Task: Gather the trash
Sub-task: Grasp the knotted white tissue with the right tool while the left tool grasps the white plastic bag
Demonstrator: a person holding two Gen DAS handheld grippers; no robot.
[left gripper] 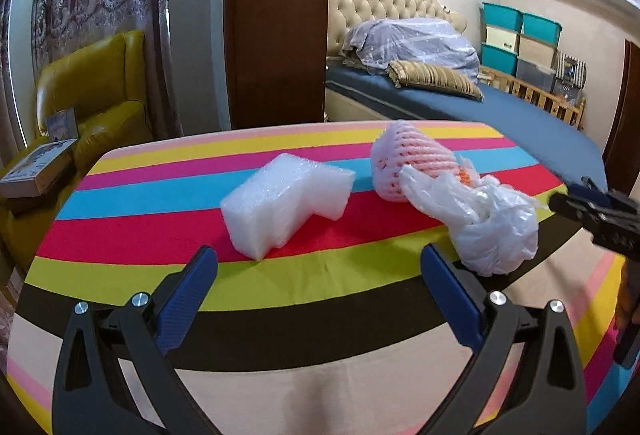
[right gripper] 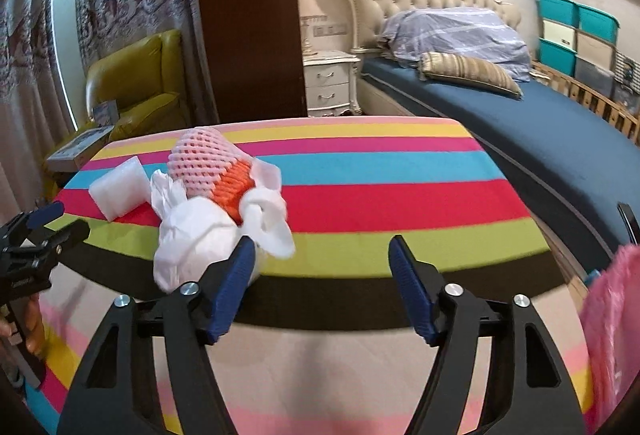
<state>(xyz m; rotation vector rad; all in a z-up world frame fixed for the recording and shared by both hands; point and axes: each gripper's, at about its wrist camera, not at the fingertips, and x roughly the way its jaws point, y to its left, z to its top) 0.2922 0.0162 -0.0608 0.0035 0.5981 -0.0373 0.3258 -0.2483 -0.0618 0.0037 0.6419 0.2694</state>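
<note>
On the striped table [left gripper: 160,235] lie three pieces of trash: a white bubble-wrap block [left gripper: 280,203] [right gripper: 118,191], a pink foam fruit net [left gripper: 404,163] [right gripper: 204,161] and a crumpled white plastic bag [left gripper: 488,223] [right gripper: 200,239]. An orange net [right gripper: 234,189] pokes out between the pink net and the bag. My left gripper [left gripper: 320,259] is open, just short of the bubble wrap. My right gripper [right gripper: 322,247] is open with nothing between its fingers; its left finger [right gripper: 236,275] sits just in front of the bag. Each gripper shows at the edge of the other's view [left gripper: 592,211] [right gripper: 48,231].
A bed [right gripper: 540,139] with pillows runs along the right behind the table. A yellow armchair [left gripper: 104,95] with boxes stands at the left, a white nightstand [right gripper: 330,83] beside the headboard. Something pink and fluffy [right gripper: 612,335] hangs at the right edge of the right wrist view.
</note>
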